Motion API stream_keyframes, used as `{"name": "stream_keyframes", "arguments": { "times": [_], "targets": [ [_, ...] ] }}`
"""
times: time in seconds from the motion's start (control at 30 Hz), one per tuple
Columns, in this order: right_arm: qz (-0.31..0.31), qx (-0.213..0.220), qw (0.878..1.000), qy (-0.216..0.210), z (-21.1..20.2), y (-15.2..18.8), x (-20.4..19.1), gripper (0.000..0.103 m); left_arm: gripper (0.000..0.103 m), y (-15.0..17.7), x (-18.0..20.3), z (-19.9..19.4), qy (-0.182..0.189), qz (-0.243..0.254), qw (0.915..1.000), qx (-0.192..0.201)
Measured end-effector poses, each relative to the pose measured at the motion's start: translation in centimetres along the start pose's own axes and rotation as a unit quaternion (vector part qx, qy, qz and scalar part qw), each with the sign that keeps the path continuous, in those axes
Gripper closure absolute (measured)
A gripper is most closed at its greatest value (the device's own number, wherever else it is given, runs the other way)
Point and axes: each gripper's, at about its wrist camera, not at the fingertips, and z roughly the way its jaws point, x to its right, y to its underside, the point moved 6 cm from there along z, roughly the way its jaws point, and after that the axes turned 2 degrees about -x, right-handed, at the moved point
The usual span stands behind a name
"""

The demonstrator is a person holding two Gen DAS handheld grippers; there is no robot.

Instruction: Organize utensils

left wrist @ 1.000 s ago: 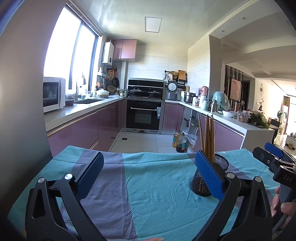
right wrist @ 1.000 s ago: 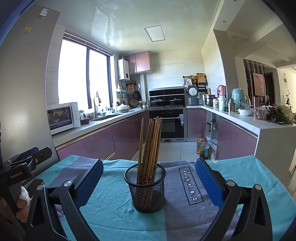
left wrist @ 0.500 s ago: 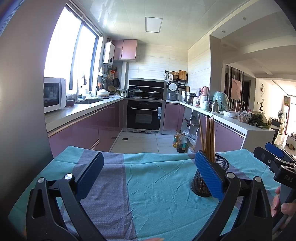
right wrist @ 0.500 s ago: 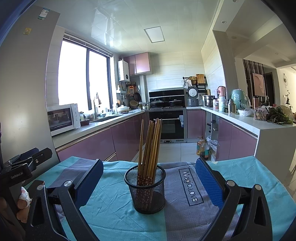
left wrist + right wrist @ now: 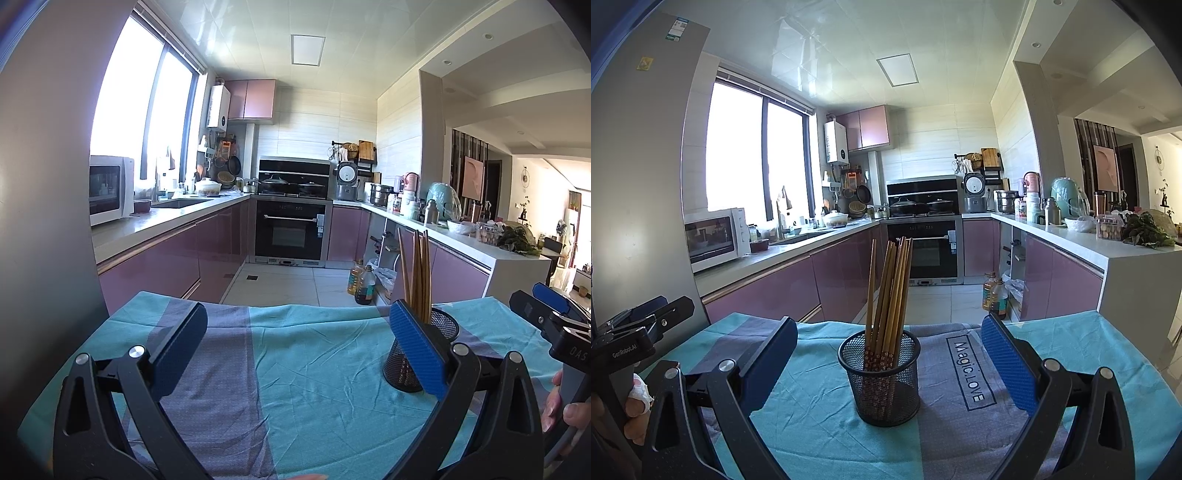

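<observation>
A black mesh holder [image 5: 881, 376] stands upright on the teal cloth, holding several wooden chopsticks [image 5: 890, 284]. In the right wrist view it sits straight ahead, centred between the fingers of my right gripper [image 5: 888, 354], which is open and holds nothing. My left gripper [image 5: 295, 345] is open too, over bare cloth. From the left wrist view the mesh holder [image 5: 443, 328] and its chopsticks [image 5: 415, 273] lie to the right, partly hidden behind the right blue pad [image 5: 417, 350]. The right gripper [image 5: 546, 310] shows at that view's right edge, held by a hand [image 5: 565, 410].
A teal and grey-purple cloth [image 5: 960, 406] printed "Magic.LOVE" covers the table [image 5: 314, 369]. Beyond its far edge lies the kitchen floor with oil bottles [image 5: 362, 282]. Purple cabinets, an oven and worktops ring the room. A grey fridge wall [image 5: 44, 184] stands close on the left.
Both views have shifted only slightly. The holder and chopsticks stay in place, and both grippers stay open.
</observation>
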Motion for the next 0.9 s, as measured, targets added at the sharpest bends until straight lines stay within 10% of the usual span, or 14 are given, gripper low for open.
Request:
{"name": "stream_keyframes", "arguments": {
  "times": [0.9],
  "targets": [
    [0.014,-0.056,0.998,0.041,2.2,1.8,3.7,0.007,0.006,1.7,-0.7,2.7,-0.011,0.001,0.9987,-0.05]
  ]
}}
